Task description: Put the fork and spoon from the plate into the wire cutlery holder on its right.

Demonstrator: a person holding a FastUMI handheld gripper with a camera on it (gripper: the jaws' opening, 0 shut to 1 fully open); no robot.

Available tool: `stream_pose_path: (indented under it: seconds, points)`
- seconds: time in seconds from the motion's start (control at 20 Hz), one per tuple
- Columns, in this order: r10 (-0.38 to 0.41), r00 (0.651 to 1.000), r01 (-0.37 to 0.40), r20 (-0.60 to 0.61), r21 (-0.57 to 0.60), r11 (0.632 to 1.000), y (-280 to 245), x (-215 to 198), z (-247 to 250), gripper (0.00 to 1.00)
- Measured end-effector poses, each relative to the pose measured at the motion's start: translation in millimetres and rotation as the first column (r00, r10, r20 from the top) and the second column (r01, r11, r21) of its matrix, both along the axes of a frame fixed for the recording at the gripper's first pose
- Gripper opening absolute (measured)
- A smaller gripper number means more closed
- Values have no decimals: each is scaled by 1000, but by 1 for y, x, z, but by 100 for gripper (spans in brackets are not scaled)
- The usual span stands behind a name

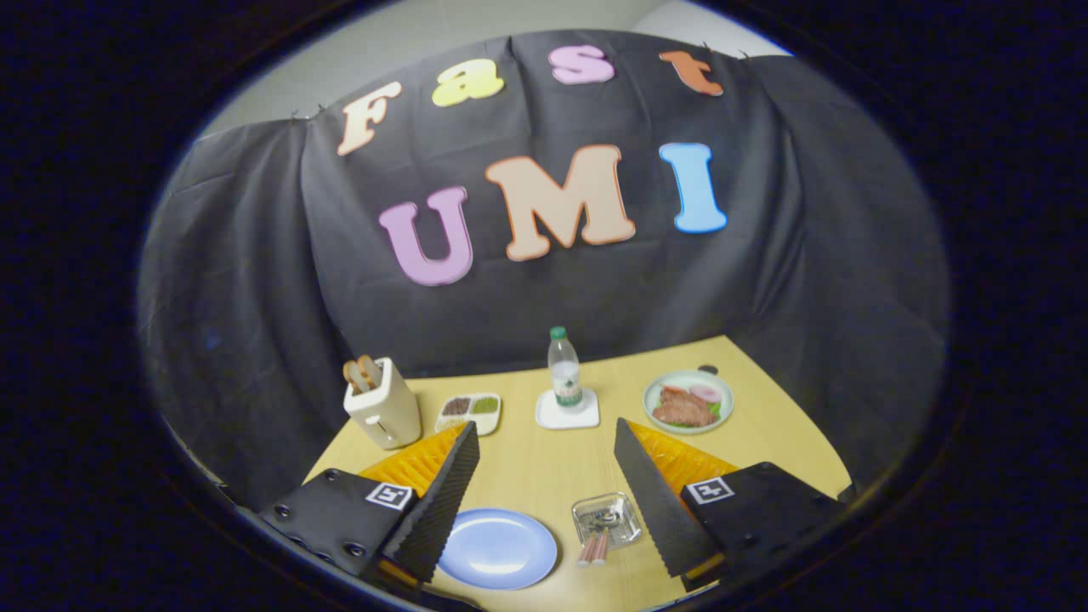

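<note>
Blue plate (497, 548): round, glossy, flat on bench, no cutlery visible on it; lies low between gripper fingers, its edge partly hidden behind one finger. Wire cutlery holder (605, 520): small, squarish, seen from above, on bench just beside plate, apart from it, close to other finger. Fork and spoon (593, 548): in holder, pinkish handles together, sticking out over holder's near rim; metal ends inside basket, too small to tell which is which.
</note>
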State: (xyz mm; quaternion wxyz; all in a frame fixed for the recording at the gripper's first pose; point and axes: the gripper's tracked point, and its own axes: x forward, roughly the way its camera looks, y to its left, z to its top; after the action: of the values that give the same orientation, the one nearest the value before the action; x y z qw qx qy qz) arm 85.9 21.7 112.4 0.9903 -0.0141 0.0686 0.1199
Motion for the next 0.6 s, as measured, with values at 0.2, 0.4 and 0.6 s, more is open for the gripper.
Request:
stream_pose_path:
  seconds: [0.2,0.4,0.6]
  points:
    - [-16,978,38,210,-99,994,-13,-21,24,100]
    - [33,956,14,292,-157,987,4,-40,7,100]
    - [110,947,-38,303,-234,971,24,-50,-12,100]
